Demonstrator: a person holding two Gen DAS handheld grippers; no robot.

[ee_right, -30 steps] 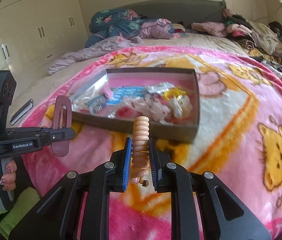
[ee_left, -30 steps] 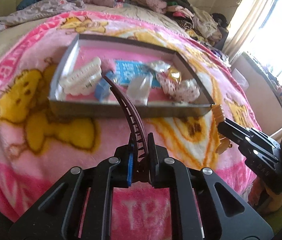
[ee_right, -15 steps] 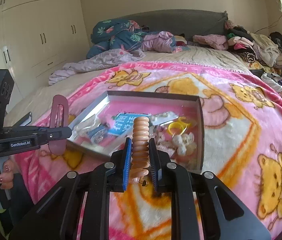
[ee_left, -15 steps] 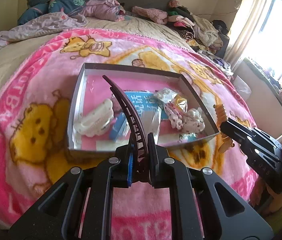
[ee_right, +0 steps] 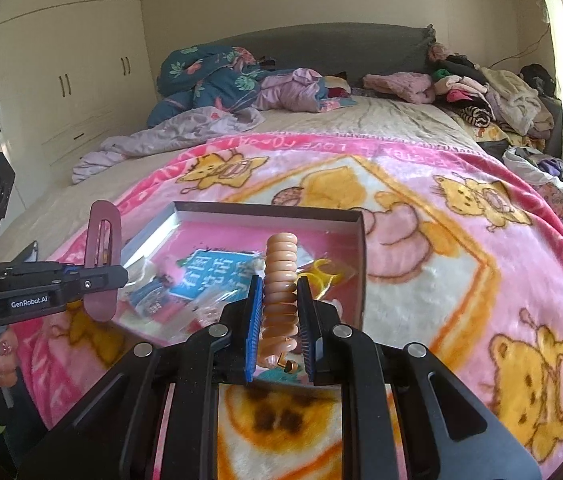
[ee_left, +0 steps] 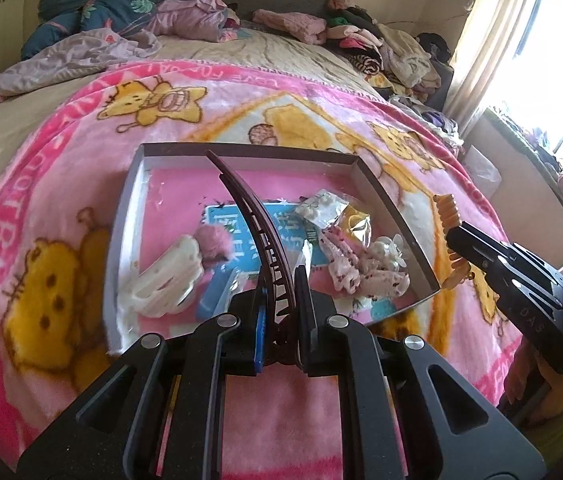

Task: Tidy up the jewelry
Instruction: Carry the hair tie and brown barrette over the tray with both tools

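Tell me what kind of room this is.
Most likely a bedroom: a bed with a grey headboard, a pink cartoon blanket spread over it, and built-in wardrobes along the wall.

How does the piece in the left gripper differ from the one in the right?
The left gripper holds a dark maroon hair clip, a long, thin curved bar; the right gripper holds a peach spiral hair tie, a thick coiled column. Both are clamped, raised over the box.

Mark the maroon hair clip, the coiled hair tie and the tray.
maroon hair clip [ee_left: 255, 216], left wrist view, mid-arc.
coiled hair tie [ee_right: 280, 276], right wrist view, middle coils.
tray [ee_left: 121, 228], left wrist view, left wall.
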